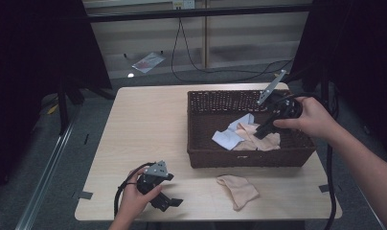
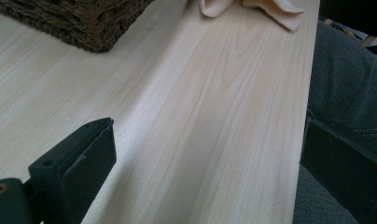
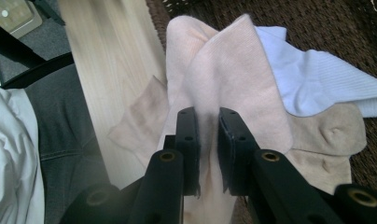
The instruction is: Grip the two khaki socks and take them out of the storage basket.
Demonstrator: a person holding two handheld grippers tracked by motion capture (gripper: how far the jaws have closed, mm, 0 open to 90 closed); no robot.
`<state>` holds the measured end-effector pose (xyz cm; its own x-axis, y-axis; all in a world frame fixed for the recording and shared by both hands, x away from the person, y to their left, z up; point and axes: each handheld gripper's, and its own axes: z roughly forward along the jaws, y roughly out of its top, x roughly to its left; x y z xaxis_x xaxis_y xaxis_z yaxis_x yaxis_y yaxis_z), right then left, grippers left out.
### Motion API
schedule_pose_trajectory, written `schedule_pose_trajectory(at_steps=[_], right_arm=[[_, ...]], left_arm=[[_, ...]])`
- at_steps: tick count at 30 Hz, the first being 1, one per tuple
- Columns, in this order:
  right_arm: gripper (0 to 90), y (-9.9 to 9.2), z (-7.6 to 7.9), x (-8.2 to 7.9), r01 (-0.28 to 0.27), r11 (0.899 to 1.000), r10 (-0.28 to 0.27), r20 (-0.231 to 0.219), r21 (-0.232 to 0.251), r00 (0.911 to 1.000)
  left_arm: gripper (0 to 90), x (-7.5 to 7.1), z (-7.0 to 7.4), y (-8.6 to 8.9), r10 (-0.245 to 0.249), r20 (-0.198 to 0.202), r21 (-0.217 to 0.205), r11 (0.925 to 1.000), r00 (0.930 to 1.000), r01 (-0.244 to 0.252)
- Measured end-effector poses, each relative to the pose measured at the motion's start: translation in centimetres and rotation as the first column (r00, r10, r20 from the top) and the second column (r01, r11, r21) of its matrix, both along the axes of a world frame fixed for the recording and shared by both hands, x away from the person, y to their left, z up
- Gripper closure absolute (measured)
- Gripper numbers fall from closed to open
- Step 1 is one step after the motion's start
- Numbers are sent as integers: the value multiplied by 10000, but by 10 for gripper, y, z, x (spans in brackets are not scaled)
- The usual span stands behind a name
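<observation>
**Right gripper view: peach sock pinched over the basket**

Right gripper view has it best: my right claw (image 3: pixel 207 116) has its jaws nearly together with a fold of the peach sock (image 3: pixel 233 74) caught between them. That sock sits inside the wicker basket (image 1: pixel 201 139), draped partly over a white sock (image 3: pixel 317 79) and with a tan sock (image 3: pixel 331 140) just beside it. From above, my right hand (image 1: pixel 313 117) holds the claw tilted down into the basket's middle.

To do this step well, I'd say keep the pinch on that single fold and move straight up, so the white sock underneath doesn't ride along. If the fabric is thin between the jaws, it could slip, so a steady squeeze matters.

Outside, another peach sock (image 1: pixel 238 190) lies flat on the table (image 1: pixel 143 124), just in front of the basket's near wall. My left claw (image 1: pixel 168 203) rests low near the table's front edge, jaws spread wide with nothing in them, well apart from the basket.
</observation>
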<state>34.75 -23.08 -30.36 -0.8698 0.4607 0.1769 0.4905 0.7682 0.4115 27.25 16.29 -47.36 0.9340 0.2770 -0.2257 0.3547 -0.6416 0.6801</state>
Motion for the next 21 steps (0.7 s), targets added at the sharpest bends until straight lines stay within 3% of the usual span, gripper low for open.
schedule_pose_trajectory(at_steps=[13, 21], right_arm=[[797, 9, 0, -21, -800, 9966, 797, 148, 213, 9967], [796, 10, -3, -25, -903, 9957, 901, 79, 198, 9959]], left_arm=[[31, -1, -2, -1, 52, -59, -156, 9999, 10000, -53], [31, -1, -2, -1, 33, -63, -115, 9999, 10000, -34]])
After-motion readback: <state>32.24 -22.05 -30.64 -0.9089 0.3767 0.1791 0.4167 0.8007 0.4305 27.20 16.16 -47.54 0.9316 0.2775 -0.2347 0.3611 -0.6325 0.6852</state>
